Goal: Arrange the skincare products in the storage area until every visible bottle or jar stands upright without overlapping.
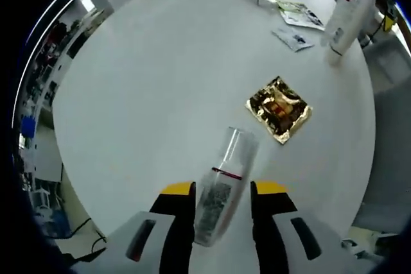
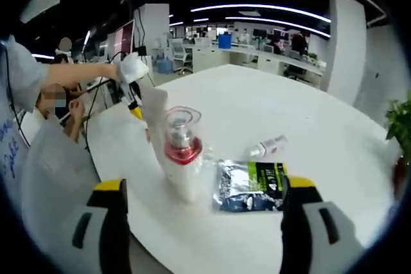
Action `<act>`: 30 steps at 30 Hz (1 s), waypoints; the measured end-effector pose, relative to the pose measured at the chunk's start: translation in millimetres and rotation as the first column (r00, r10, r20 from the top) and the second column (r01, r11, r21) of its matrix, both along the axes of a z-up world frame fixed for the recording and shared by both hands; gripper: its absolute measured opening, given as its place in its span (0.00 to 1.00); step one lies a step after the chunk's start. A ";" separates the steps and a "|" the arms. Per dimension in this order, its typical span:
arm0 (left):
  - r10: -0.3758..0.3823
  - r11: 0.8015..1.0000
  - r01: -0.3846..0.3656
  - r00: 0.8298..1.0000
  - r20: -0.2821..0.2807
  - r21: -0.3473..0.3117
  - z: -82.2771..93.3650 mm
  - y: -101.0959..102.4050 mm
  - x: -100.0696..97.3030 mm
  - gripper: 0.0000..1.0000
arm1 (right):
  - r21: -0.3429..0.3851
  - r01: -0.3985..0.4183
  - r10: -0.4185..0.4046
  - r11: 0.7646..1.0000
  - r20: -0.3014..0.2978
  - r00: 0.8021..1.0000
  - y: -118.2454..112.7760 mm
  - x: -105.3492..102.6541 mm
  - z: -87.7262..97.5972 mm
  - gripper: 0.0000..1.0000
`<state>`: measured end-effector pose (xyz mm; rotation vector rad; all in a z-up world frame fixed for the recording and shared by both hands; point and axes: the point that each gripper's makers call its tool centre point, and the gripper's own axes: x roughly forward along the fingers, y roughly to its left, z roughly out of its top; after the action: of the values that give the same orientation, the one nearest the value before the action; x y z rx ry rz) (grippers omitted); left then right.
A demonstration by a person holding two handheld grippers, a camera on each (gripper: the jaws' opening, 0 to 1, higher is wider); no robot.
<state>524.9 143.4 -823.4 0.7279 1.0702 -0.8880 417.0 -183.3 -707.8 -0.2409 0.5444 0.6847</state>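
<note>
Clear tube (image 1: pixel 221 184), see-through with a thin red band, lies between the jaws of the left gripper (image 1: pixel 222 192) at 6 o'clock in the left gripper view, its far end pointing to 12 across the white round table (image 1: pixel 160 75). Jaws stand close on either side; whether they actually pinch it I cannot tell. Looks light, thin-walled, smooth plastic: likely slippery and easy to squash, so best taken low on the printed body, not the clear cap end. Gold foil sachet (image 1: pixel 279 108) lies flat just beyond, at 2 o'clock from the tube. White bottle (image 1: pixel 343 20) stands at 2 o'clock near the table's far edge, tilted by the lens or by a hold, hard to say. In the right gripper view, the right gripper (image 2: pixel 202 203) hangs wide open, holding nothing. Ahead of it a white bottle with red collar (image 2: pixel 180 158) stands upright at centre, a clear cap above. Silver-green sachet (image 2: pixel 250 186) lies flat just beside it at 3 o'clock; small clear bottle (image 2: pixel 268 146) lies on its side beyond. The bottle's base contact and labels are too blurred to read. A person's hand (image 2: pixel 131 68) reaches in at 10 o'clock.
</note>
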 end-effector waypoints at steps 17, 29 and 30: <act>0.014 1.000 -0.014 0.999 -0.040 0.002 -6.2 0.5 -3.8 0.18 | 0.007 0.014 -0.014 1.000 -0.021 1.000 -5.0 5.1 -4.9 1.00; 0.065 0.997 -0.066 0.998 -0.016 -0.029 0.5 -2.7 -4.2 0.16 | 0.004 0.002 -0.002 1.000 -0.017 1.000 1.1 4.2 -3.8 1.00; 0.066 0.997 -0.066 0.998 -0.007 -0.035 2.6 -3.7 -4.2 0.16 | 0.003 -0.002 0.002 1.000 -0.018 1.000 1.9 3.2 -4.0 1.00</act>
<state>520.6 139.8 -820.9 0.6579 1.0758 -0.8509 420.1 -181.3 -711.9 -0.2326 0.5600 0.6905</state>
